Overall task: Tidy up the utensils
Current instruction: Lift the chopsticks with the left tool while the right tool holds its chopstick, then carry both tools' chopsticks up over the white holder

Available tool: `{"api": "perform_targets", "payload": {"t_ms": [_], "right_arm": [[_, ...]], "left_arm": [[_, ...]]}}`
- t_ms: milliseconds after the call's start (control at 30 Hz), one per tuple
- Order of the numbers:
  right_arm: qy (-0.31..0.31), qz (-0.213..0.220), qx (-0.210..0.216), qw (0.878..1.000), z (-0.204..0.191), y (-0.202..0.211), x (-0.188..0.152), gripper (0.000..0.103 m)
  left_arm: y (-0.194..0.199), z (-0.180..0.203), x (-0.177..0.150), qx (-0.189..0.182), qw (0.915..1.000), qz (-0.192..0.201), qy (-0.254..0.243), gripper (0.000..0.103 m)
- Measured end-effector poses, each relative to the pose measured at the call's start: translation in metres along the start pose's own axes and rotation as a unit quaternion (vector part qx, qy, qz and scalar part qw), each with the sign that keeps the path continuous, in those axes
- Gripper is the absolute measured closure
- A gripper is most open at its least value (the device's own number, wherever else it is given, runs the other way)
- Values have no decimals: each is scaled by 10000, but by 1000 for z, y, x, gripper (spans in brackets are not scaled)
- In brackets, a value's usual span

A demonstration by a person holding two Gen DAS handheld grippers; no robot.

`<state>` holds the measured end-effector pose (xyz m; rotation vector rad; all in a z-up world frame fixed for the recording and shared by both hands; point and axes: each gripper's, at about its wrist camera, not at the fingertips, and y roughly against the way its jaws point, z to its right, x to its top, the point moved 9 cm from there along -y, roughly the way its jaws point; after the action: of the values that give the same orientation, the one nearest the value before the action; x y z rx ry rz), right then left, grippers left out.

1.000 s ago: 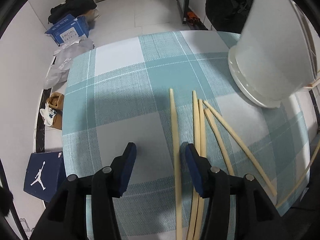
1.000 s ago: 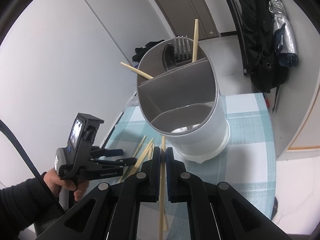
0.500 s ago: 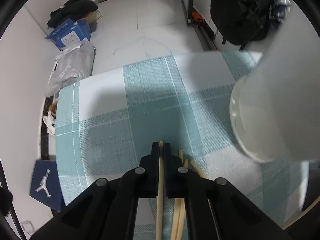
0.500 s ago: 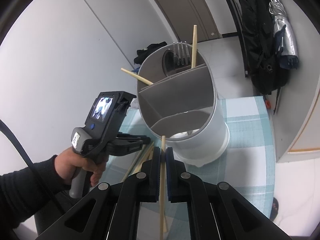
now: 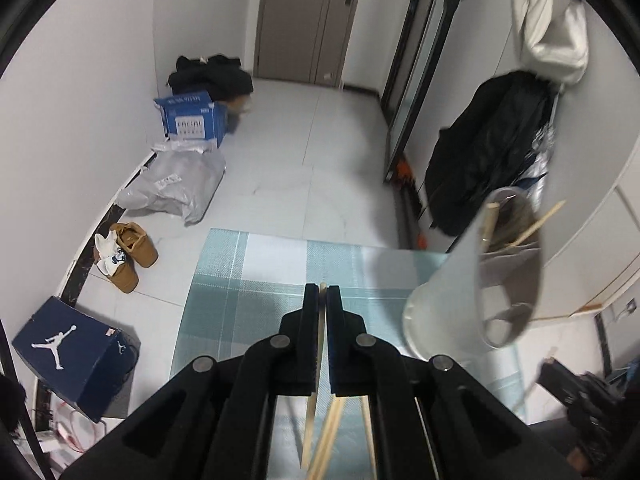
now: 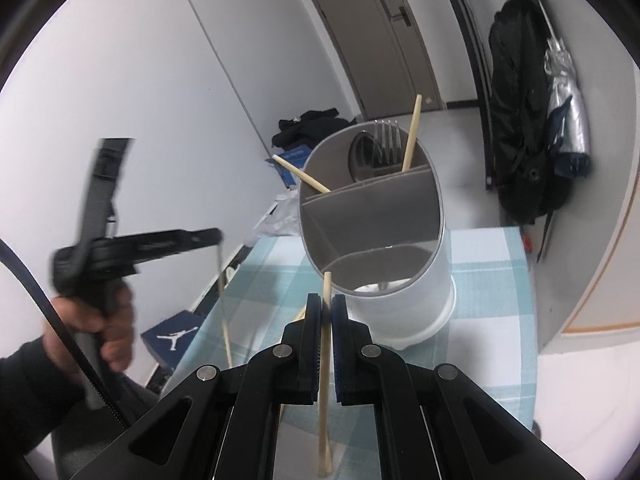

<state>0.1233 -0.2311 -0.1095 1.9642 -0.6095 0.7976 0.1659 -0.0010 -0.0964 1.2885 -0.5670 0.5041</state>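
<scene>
Left tongs (image 5: 323,289) and right tongs (image 6: 327,300) each pinch one chopstick (image 6: 325,344).

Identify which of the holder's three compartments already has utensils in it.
The far compartment of the white holder: it holds a fork, a spoon and chopsticks. The middle and nearest compartments look empty.

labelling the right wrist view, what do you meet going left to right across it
left gripper with its chopstick → right gripper pinching a chopstick → white utensil holder → black bag → silver umbrella
</scene>
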Motion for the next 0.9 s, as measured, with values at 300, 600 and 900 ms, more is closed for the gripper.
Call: {"api": "perform_targets", "payload": {"t_ms": [300, 600, 900], "right_arm": [[261, 120, -7, 9996, -21, 8, 2, 99], [475, 251, -236, 9983, -28, 21, 6, 99], [319, 470, -268, 9980, -28, 41, 14, 99]], "left_arm": [[11, 18, -5, -145, 9998, 126, -70, 103], [28, 29, -3, -266, 9991, 252, -197, 103], [50, 42, 0, -435, 9975, 414, -373, 103]]}}
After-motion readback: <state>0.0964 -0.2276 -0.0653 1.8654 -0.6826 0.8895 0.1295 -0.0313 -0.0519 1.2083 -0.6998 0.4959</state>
